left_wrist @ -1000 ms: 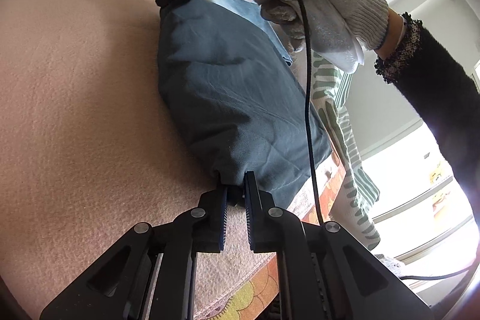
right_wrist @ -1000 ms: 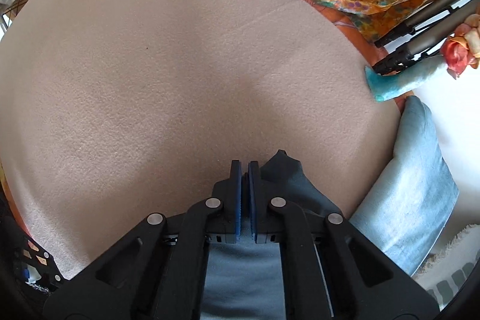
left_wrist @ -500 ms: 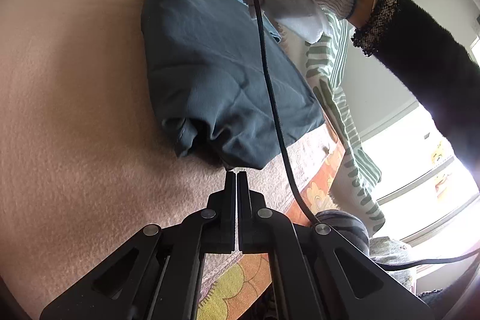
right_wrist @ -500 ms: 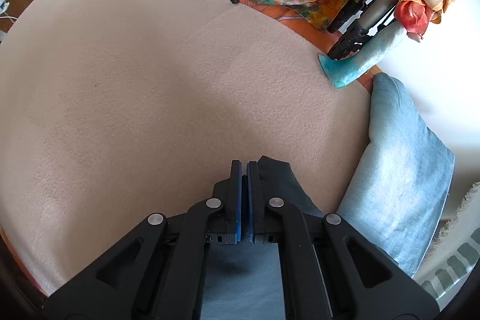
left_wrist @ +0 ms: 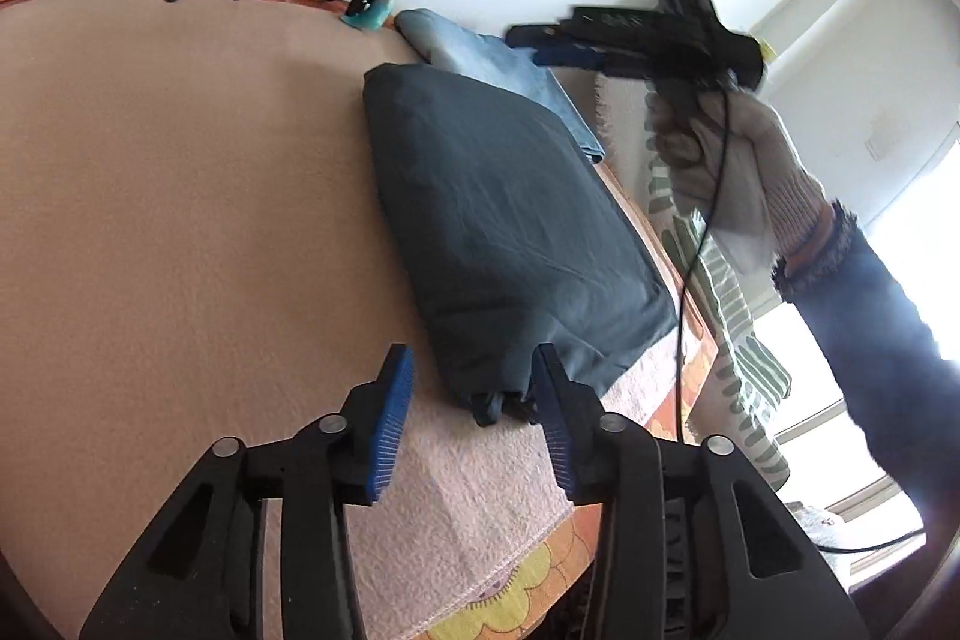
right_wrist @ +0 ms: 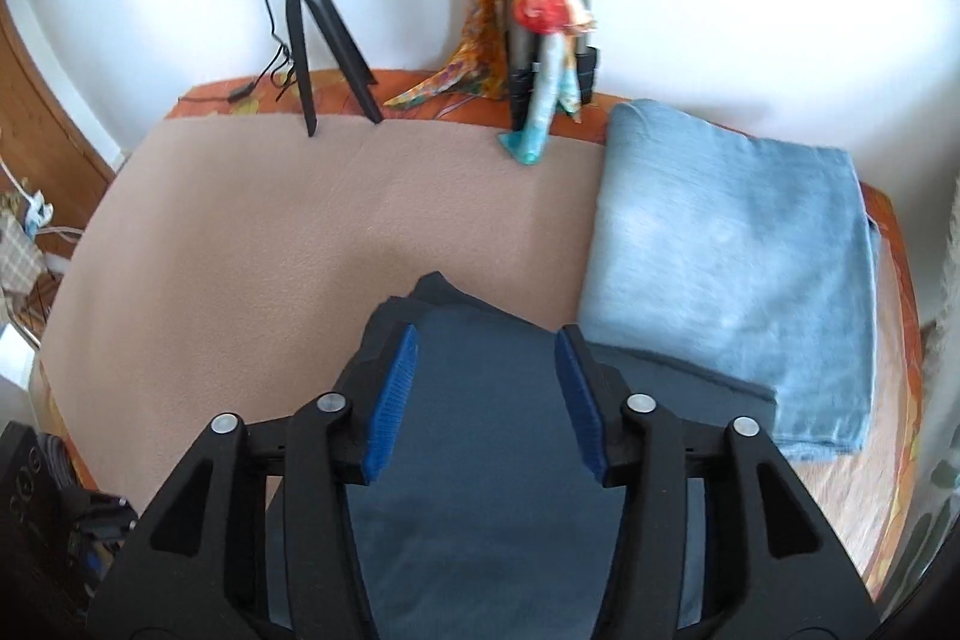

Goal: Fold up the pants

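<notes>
The dark grey-blue pants [left_wrist: 504, 214] lie folded into a thick rectangle on the pink blanket [left_wrist: 168, 220], near its right edge. My left gripper [left_wrist: 474, 400] is open and empty, just short of the pants' near corner. My right gripper [right_wrist: 486, 376] is open and empty, held above the folded pants [right_wrist: 480, 490]. In the left wrist view the right gripper [left_wrist: 540, 43] is raised in a gloved hand, above and right of the pants.
A folded light blue garment [right_wrist: 732, 262] lies beside the pants at the far right; it also shows in the left wrist view [left_wrist: 480, 52]. A ring-light tripod [right_wrist: 306, 16] and a cloth-wrapped stand [right_wrist: 546, 10] stand at the blanket's far edge. A striped cloth [left_wrist: 726, 304] hangs off the right side.
Both grippers have opened and let go of the pants, which now lie flat and folded. The right gripper has lifted up and away; the left has drawn back slightly.
</notes>
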`<state>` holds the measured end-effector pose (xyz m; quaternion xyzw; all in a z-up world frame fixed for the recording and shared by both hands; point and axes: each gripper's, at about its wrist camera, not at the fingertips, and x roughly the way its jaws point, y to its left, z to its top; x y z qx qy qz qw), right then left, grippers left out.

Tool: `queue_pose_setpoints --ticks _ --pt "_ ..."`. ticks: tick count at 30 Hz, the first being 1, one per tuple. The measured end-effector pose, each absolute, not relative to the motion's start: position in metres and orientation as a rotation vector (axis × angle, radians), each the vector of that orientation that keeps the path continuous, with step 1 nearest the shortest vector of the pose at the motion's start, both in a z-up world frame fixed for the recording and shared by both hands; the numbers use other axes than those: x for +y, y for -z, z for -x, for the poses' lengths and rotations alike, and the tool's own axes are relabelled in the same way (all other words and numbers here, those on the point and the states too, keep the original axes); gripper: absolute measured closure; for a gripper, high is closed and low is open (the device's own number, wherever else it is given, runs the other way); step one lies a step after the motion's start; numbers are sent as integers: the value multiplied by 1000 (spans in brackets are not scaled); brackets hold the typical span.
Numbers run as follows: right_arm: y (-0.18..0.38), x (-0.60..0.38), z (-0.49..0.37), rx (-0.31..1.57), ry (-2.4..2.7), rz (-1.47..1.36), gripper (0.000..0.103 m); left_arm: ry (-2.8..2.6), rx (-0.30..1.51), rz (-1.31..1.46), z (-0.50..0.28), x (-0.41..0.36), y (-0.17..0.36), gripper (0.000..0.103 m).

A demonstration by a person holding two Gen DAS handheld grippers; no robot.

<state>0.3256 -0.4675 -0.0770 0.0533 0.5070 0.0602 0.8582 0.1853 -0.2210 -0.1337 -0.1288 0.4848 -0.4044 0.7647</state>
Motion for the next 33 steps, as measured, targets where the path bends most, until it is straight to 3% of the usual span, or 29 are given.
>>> queue_pose_setpoints --ticks 1,3,8,22,33 --pt "74 -482 -312 1052 -117 -148 41 866 1061 288 -192 -220 134 52" --pt "74 -509 -287 1044 -96 -219 32 865 1078 311 -205 -226 137 51" --pt "94 -570 -233 1060 -56 -401 23 841 1135 345 -238 -242 149 51" --pt "178 -609 -199 1146 -224 -694 22 826 1260 406 -276 -280 182 51" --pt "197 -608 -189 1042 -341 -778 20 894 1237 416 -284 -297 186 52"
